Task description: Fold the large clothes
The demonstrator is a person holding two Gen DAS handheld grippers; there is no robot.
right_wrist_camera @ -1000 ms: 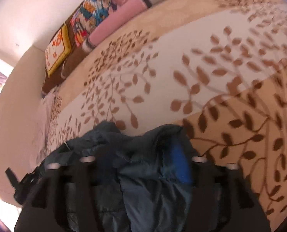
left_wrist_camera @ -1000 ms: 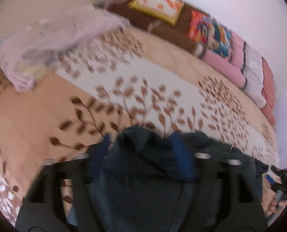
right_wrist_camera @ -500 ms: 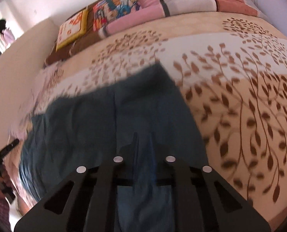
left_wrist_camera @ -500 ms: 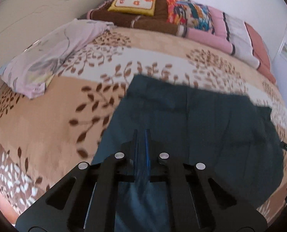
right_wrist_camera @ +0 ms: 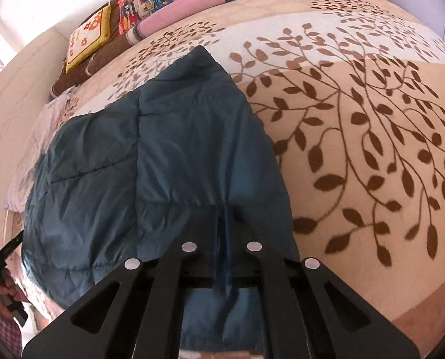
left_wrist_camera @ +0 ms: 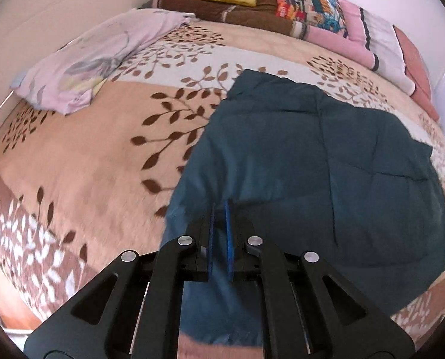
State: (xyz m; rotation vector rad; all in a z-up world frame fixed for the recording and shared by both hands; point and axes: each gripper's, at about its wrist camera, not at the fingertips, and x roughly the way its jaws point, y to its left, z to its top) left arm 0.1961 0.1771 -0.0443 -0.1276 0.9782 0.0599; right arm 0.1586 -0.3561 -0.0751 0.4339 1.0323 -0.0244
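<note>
A dark teal quilted garment (left_wrist_camera: 327,164) lies spread flat on the leaf-patterned bedspread (left_wrist_camera: 87,164); it fills the left and middle of the right wrist view (right_wrist_camera: 162,149). My left gripper (left_wrist_camera: 220,209) hovers over the garment's near part, close to its left edge. Its blue pads stand a narrow gap apart and are opening, and I see no fabric pinched between them. My right gripper (right_wrist_camera: 221,212) is over the near part by the right edge. Its pads are together, and I cannot make out cloth held between them.
A crumpled lilac sheet (left_wrist_camera: 93,62) lies at the bed's far left. Pillows and folded blankets (left_wrist_camera: 297,3) line the head of the bed. Bare bedspread (right_wrist_camera: 357,149) stretches to the right of the garment. A hand (right_wrist_camera: 4,293) holding a black handle shows at the lower left.
A second ago both grippers stood wide with bunched dark cloth between their fingers. Both jaws have since come together, and the garment lies spread out on the bed as the grippers draw back.
</note>
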